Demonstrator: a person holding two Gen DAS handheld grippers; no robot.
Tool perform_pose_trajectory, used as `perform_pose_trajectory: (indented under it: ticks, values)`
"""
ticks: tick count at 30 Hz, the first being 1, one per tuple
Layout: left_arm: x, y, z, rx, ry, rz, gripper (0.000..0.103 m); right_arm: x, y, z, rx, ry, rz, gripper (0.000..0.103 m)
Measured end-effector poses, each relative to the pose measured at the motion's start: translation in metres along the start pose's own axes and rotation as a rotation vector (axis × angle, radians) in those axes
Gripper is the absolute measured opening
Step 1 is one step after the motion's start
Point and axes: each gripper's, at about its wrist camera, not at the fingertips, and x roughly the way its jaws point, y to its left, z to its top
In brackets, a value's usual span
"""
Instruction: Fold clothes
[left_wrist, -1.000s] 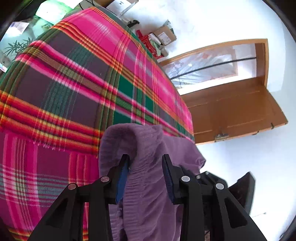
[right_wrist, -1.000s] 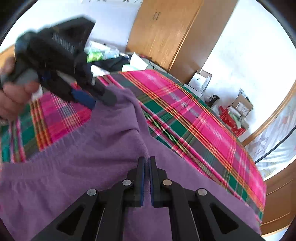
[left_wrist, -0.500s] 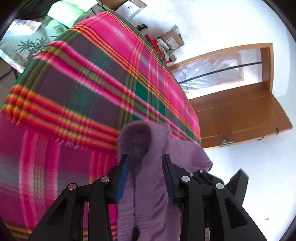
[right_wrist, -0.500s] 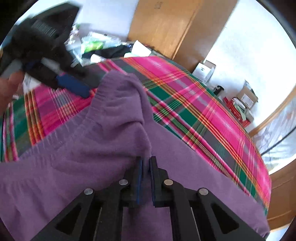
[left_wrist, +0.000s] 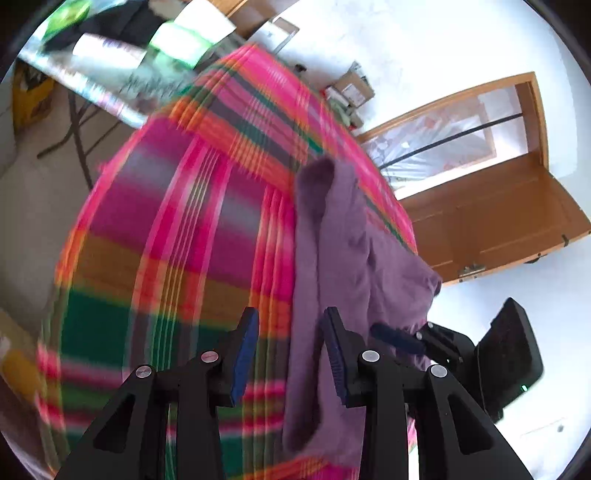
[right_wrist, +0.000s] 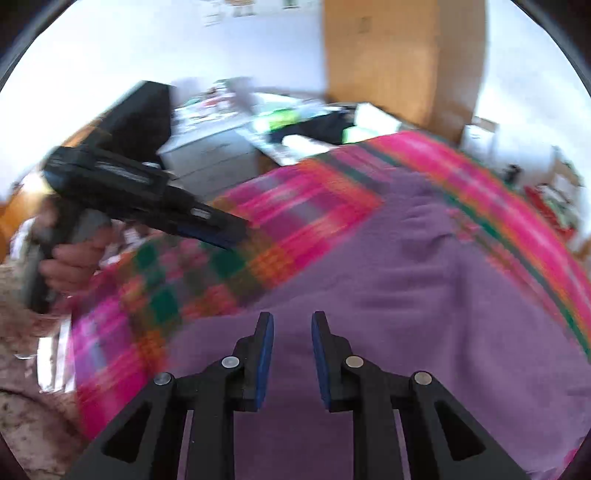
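holding both claws agape and empty, we see the purple garment (right_wrist: 424, 295) spread on the plaid bed (left_wrist: 177, 240), straight under our right claw (right_wrist: 292, 360) and just right of our left claw (left_wrist: 290, 354).

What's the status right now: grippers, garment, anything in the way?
Left gripper open, empty. Right gripper open, empty. Purple knit garment lying on the pink-and-green plaid blanket, one edge bunched. Nothing in the way.
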Motion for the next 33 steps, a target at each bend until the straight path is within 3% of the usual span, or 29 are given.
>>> perform_pose_trajectory:
  ticks: [3,6,11,15,20,24,28,33]
  values:
    - [-0.005,0.010,-0.023,-0.038,0.002,-0.009,0.036,-0.006,0.026,-0.008,-0.029,-0.038,0.072,0.041]
    - [-0.013,0.019,-0.040,-0.072,0.003,-0.028,0.036,-0.008,0.047,-0.015,-0.091,-0.057,0.062,0.045]
    - [-0.023,0.032,-0.057,-0.133,-0.017,-0.026,0.038,0.008,0.087,-0.028,-0.314,-0.032,-0.102,0.045]
    - [-0.019,0.035,-0.061,-0.139,-0.008,-0.044,0.038,0.028,0.097,-0.036,-0.382,0.020,-0.190,0.045]
    - [-0.012,0.032,-0.060,-0.135,0.001,-0.052,0.038,0.037,0.087,-0.040,-0.320,0.032,-0.226,0.033]
    - [-0.010,0.030,-0.058,-0.130,0.010,-0.056,0.038,0.032,0.085,-0.040,-0.266,-0.006,-0.218,0.008]
    - [-0.006,0.028,-0.052,-0.129,0.013,-0.065,0.038,0.018,0.086,-0.036,-0.207,-0.083,-0.139,0.008]
    - [0.001,0.024,-0.045,-0.121,0.020,-0.075,0.038,0.022,0.075,-0.036,-0.111,-0.090,-0.049,0.008]
